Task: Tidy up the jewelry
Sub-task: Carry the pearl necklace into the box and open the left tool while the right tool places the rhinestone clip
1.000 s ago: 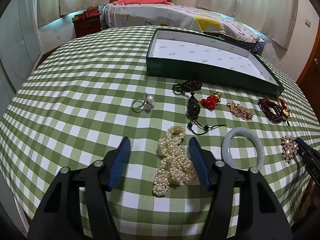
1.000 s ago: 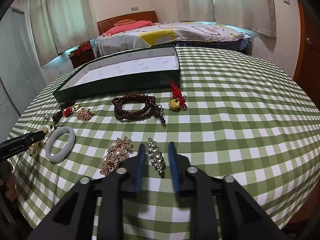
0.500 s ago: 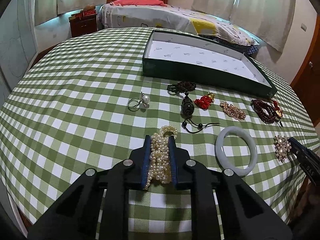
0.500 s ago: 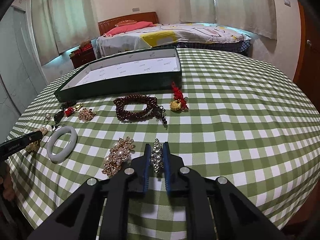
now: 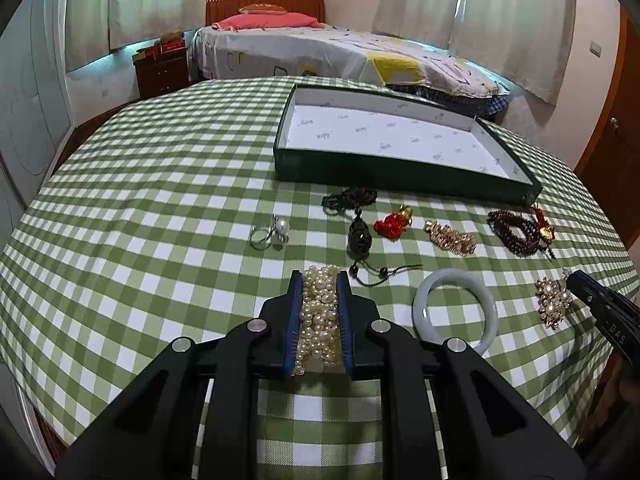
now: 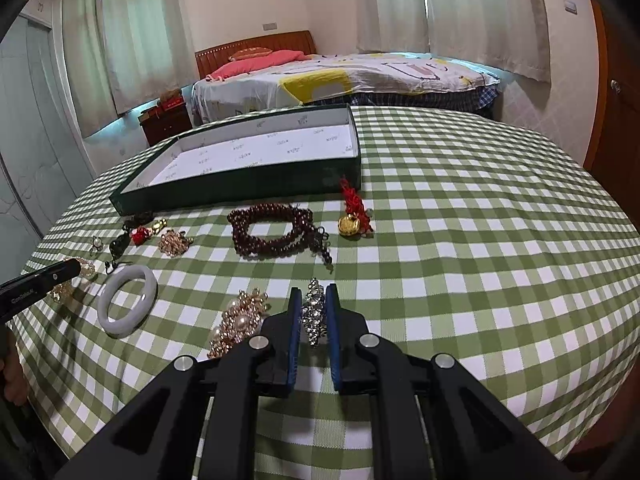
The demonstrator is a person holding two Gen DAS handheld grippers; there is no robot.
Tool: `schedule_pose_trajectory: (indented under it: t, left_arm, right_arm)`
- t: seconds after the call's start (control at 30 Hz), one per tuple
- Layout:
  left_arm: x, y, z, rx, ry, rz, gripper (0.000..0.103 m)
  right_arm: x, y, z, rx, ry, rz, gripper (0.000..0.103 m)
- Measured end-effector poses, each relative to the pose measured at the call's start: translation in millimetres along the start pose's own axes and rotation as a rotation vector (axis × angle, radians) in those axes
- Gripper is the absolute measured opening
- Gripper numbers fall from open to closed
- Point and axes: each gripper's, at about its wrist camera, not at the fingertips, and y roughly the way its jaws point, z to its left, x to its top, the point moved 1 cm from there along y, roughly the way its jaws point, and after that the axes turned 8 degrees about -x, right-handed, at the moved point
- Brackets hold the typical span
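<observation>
A round tabletop (image 5: pixel 140 208) under a green-and-white checked cloth fills most of both views (the cloth hangs over the edge all round). Toward its far edge sits a shallow dark green tray (image 5: pixel 400 170) with a white printed lining, nothing in it. Between the tray and the near edge the jewelry lies in a loose row: a pearl ring (image 5: pixel 272 232), a dark corded pendant (image 5: pixel 360 236), a red charm (image 5: pixel 392 226), a gold piece (image 5: pixel 450 238), dark red beads (image 6: pixel 276 232), a pale bangle (image 5: pixel 456 312) and a pearl brooch (image 6: pixel 238 322).

The left tongs (image 5: pixel 318 316) are clenched on a pearl bracelet (image 5: pixel 320 308) near the near edge. The right tongs (image 6: pixel 314 322) are clenched on a rhinestone clip (image 6: pixel 314 312), just beside the brooch.

Beyond the tabletop stand a bed (image 6: pixel 340 76) with a red pillow, a dark nightstand (image 5: pixel 162 70), and pale curtains (image 6: pixel 480 12) along the walls.
</observation>
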Motion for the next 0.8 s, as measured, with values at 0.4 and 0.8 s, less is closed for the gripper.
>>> schedule_pose_trajectory:
  t: [0.4, 0.8]
  left_arm:
    - [48.3, -8.0, -13.0, -0.058, -0.006, -0.070, 0.017]
    - [135.2, 48.0, -17.9, -0.097, -0.018, -0.124, 0.017]
  right_arm:
    - [51.0, -6.7, 4.6, 0.039, 0.032, -0.090, 0.013]
    - [125.6, 38.7, 15.7, 0.038, 0.007, -0.152, 0.013]
